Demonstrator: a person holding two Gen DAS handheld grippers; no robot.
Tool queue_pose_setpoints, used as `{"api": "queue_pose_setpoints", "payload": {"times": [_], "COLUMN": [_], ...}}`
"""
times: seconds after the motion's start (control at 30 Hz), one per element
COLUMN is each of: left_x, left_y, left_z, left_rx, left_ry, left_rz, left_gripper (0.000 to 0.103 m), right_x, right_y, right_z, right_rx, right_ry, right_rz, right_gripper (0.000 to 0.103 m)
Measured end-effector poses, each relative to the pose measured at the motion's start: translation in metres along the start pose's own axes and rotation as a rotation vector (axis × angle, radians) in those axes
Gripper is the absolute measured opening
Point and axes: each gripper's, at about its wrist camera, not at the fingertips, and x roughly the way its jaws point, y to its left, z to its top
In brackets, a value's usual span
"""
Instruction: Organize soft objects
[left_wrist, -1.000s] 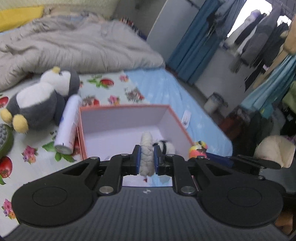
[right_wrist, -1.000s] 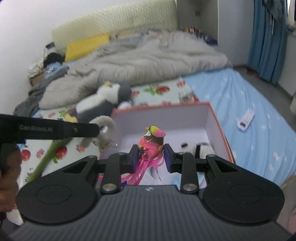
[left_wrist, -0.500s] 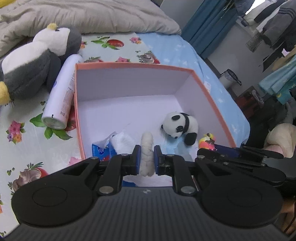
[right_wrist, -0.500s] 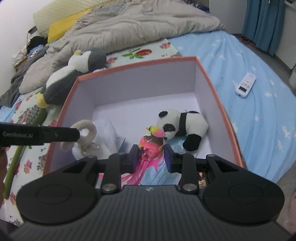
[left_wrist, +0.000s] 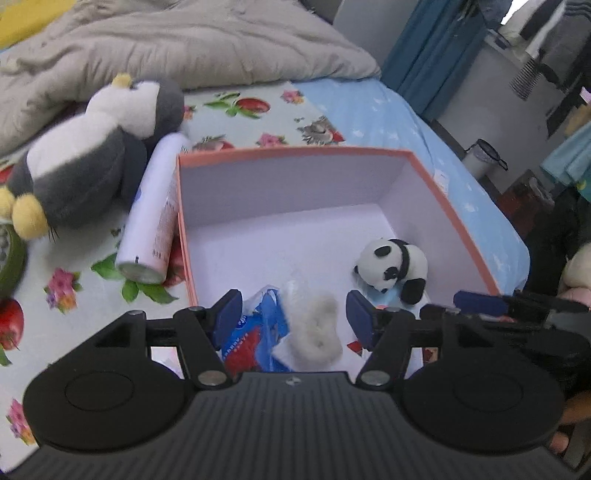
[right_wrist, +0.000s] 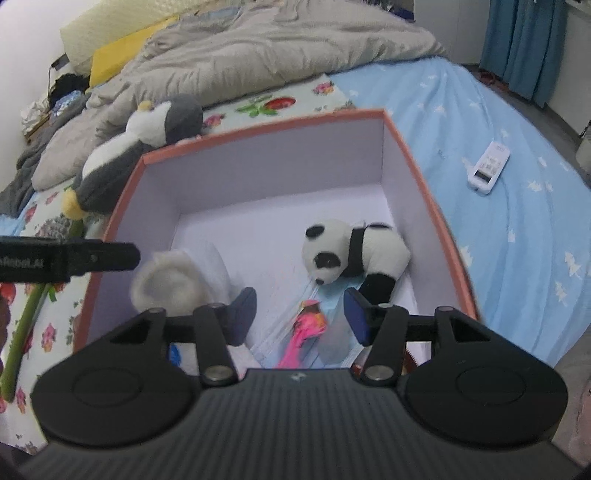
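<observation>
Opening both jaws, I am letting the left gripper (left_wrist: 293, 314) release its fluffy white plush ring (left_wrist: 316, 332) and the right gripper (right_wrist: 299, 314) its pink feathery toy (right_wrist: 308, 325), both now lying loose in the orange-rimmed cardboard box (right_wrist: 424, 177).

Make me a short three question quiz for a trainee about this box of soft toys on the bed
1. True or false: the panda plush lies inside the pink-rimmed box.
2. Which toy lies outside the box? A) penguin plush B) panda plush C) pink bird toy
3. Fill in: the white fluffy toy sits between the pads of the ____ hand-held gripper.

Key: 1 true. 2 A. 3 left; its jaws are opening and no longer press the toy.
</observation>
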Motion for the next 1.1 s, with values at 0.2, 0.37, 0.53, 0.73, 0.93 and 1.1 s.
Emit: {"api": "queue_pose_setpoints", "payload": {"times": [0.2, 0.37, 0.53, 0.73, 0.93, 1.1], "left_x": [-0.051, -0.111, -0.168, -0.228, -0.267, -0.284], "left_y": [-0.006, -0.015, -0.024, -0.035, -0.036, -0.038], "left_z": [0.011, 0.012, -0.002, -0.038, -0.079, -0.108], "left_rx": [0.014, 0.041, 0.062, 0.129, 0.112, 0.11], "left_ry": [-0.068, -0.149, -0.224, -0.317, -0.357, -0.375], "left_rz": [-0.018, -0.04, -0.077, -0.042, -0.054, -0.033], "left_gripper": [0.068, 0.068, 0.068, 0.068, 0.068, 0.068], "right_x": [-0.038, -0.098, -0.161, -0.215, -0.25, -0.267], "right_y": [0.001, 0.013, 0.031, 0.053, 0.069, 0.078], "right_z": [0.016, 0.027, 0.025, 0.002, -0.029, -0.052], "right_rx": [0.001, -0.019, -0.039, -0.041, -0.057, -0.082], "right_ry": [-0.096, -0.235, -0.359, -0.425, -0.441, -0.454], "right_rz": [-0.002, -0.005, -0.006, 0.018, 0.028, 0.029], "right_gripper": [0.055, 0.055, 0.055, 0.055, 0.055, 0.056]}}
